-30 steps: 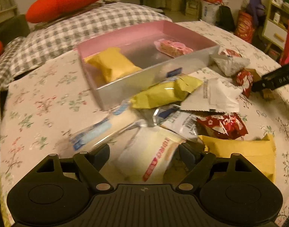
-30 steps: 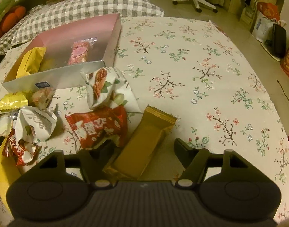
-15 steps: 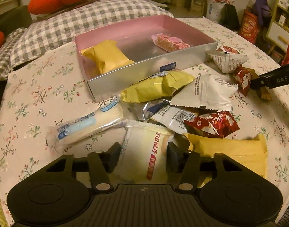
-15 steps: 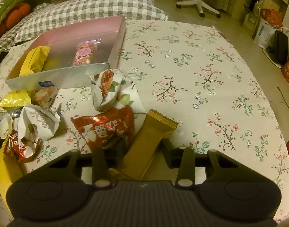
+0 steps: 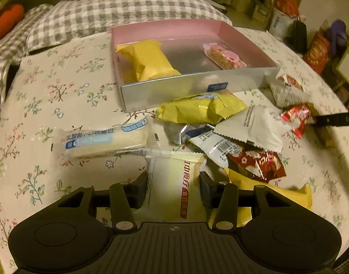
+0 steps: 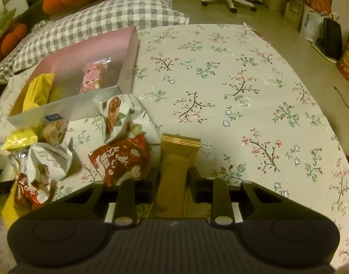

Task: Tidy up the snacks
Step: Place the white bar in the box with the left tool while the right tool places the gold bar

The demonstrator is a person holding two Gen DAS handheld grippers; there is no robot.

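Closing now with the left gripper (image 5: 173, 183) on the cream packet (image 5: 174, 187) at the table's near edge, clamped already with the right gripper (image 6: 173, 179) round the gold bar (image 6: 175, 171); both wide apart a second ago, both seemingly ready for the box (image 5: 192, 86).

Floral cream tablecloth (image 6: 243, 73); pink-lined silver box (image 5: 192, 89); gold wrapper (image 6: 176, 173); grey-and-white checked pillow (image 6: 110, 20); black grippers.

two snacks (image 5: 149, 62) in box (image 5: 192, 89)
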